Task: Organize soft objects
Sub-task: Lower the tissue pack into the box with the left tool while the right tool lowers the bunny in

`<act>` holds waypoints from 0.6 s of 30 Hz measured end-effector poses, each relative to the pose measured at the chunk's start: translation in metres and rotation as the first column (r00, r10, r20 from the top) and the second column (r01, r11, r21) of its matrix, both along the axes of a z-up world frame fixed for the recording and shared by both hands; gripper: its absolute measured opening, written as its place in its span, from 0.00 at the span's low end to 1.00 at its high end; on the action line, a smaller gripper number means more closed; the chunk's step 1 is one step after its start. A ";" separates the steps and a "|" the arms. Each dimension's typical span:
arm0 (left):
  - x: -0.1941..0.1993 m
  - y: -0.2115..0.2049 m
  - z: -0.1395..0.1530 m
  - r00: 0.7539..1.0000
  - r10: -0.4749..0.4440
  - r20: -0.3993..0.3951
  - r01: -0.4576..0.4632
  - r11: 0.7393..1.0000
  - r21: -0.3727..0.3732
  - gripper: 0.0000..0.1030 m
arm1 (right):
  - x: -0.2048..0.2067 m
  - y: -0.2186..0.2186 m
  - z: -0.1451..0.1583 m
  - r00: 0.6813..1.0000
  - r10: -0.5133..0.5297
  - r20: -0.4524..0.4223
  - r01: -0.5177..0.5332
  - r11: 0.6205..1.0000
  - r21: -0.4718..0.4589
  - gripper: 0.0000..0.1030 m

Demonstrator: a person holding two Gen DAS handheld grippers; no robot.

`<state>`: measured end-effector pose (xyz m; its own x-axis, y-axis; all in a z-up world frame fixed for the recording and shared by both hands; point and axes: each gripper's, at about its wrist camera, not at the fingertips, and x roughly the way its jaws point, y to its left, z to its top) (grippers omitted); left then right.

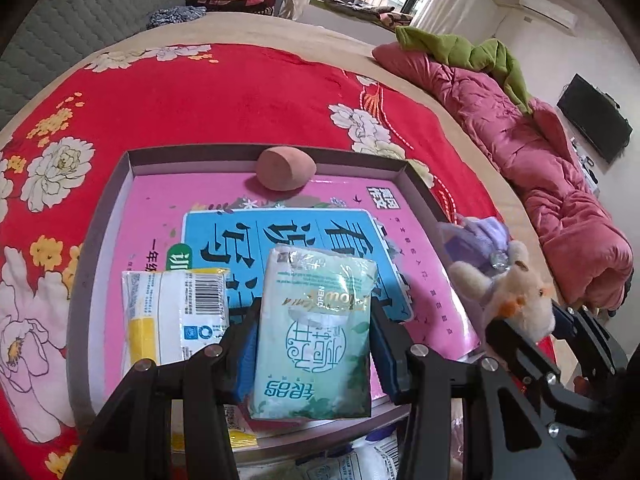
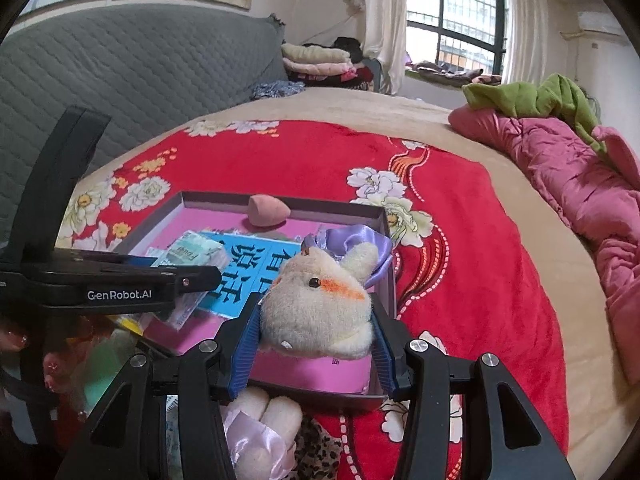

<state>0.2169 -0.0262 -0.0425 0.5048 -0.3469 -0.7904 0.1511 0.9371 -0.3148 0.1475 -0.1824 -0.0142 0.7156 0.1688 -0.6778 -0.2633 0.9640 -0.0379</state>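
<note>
The left gripper (image 1: pixel 314 336) squeezes a soft, slippery tissue pack (image 1: pixel 316 332) over the box (image 1: pixel 100 216). The right gripper (image 2: pixel 316 344) squeezes a light, squishy plush toy (image 2: pixel 320 308) by its head, over the box's right side.

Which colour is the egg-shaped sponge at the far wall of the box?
The sponge is dusty pink, best seen in the left wrist view.
</note>
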 end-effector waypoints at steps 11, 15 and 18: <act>0.000 0.000 -0.005 1.000 0.003 -0.008 -0.003 1.000 0.006 0.47 | 0.010 0.005 -0.014 0.999 0.008 -0.052 -0.009 1.000 -0.026 0.50; 0.000 0.001 -0.007 1.000 0.006 -0.015 -0.006 1.000 0.007 0.47 | 0.014 0.006 -0.019 0.997 0.007 -0.071 -0.009 1.000 -0.026 0.50; 0.001 0.001 -0.009 1.000 0.007 -0.022 -0.006 1.000 0.006 0.47 | 0.018 0.007 -0.024 0.996 0.004 -0.092 -0.008 0.999 -0.040 0.50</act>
<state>0.2174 -0.0256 -0.0519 0.4897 -0.3386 -0.8035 0.1381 0.9400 -0.3120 0.1650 -0.1756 -0.0387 0.6488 0.1445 -0.7471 -0.2735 0.9605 -0.0517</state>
